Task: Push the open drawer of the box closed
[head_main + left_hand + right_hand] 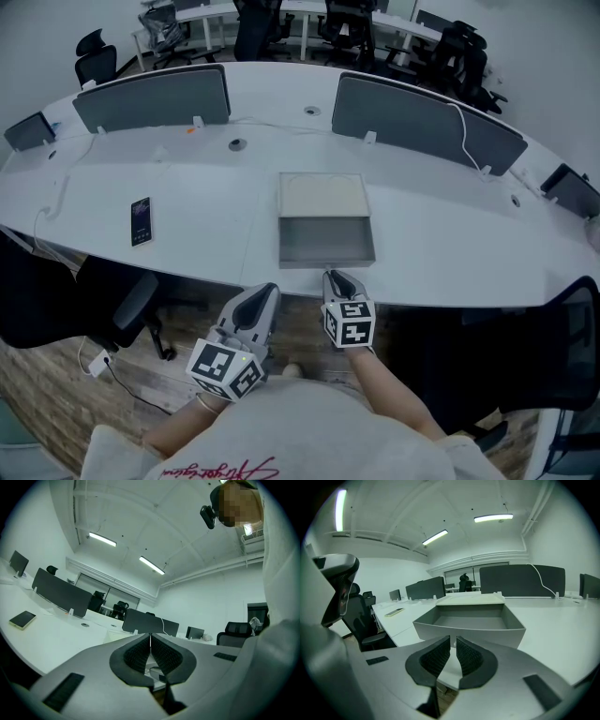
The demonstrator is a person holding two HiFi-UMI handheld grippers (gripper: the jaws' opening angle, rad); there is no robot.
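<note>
On the white desk (187,253) stands a box with a beige top (322,194). Its grey drawer (325,242) is pulled out toward me and is empty. In the right gripper view the drawer's front wall (468,631) fills the middle, just beyond the jaws. My right gripper (335,281) (453,640) sits at the desk's near edge, right in front of the drawer, shut to a thin slit with nothing in it. Left of it and below the desk edge, my left gripper (263,296) (150,637) is shut and empty.
A phone (141,221) lies on the desk to the left. Grey divider screens (155,98) (422,117) stand behind the box, one with a white cable. Office chairs (122,300) (553,347) stand on either side of me under the desk edge.
</note>
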